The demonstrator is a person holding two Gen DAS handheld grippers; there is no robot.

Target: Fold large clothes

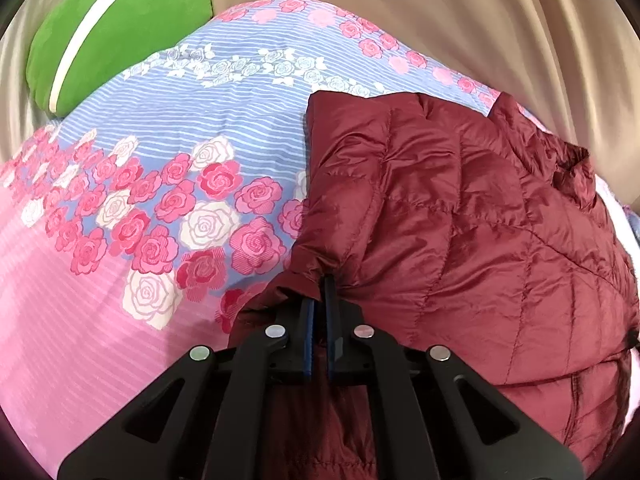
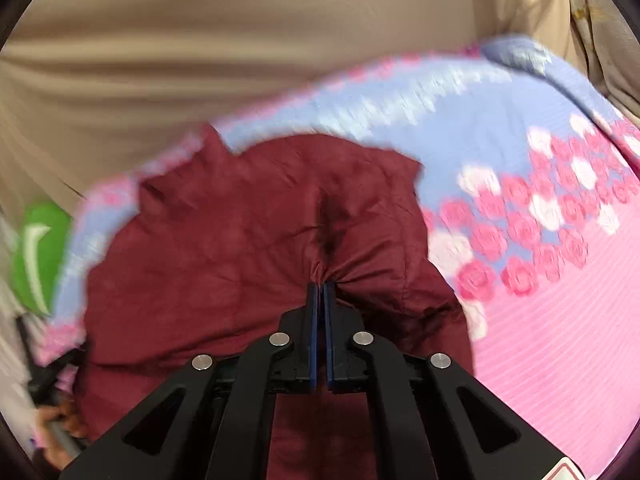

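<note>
A dark red quilted down jacket (image 1: 472,216) lies on a bed covered by a pink and blue rose-patterned sheet (image 1: 160,152). My left gripper (image 1: 320,280) is shut on a pinch of the jacket's fabric at its near left edge. In the right wrist view the same jacket (image 2: 224,232) fills the middle, blurred by motion. My right gripper (image 2: 320,286) is shut on a gathered fold of the jacket near its right side. The fabric puckers at both fingertips.
A green cushion with a white stripe (image 1: 116,28) sits at the bed's far left corner; it also shows in the right wrist view (image 2: 38,256). Beige curtains (image 1: 460,20) hang behind the bed. The rose sheet (image 2: 560,280) lies bare to the right of the jacket.
</note>
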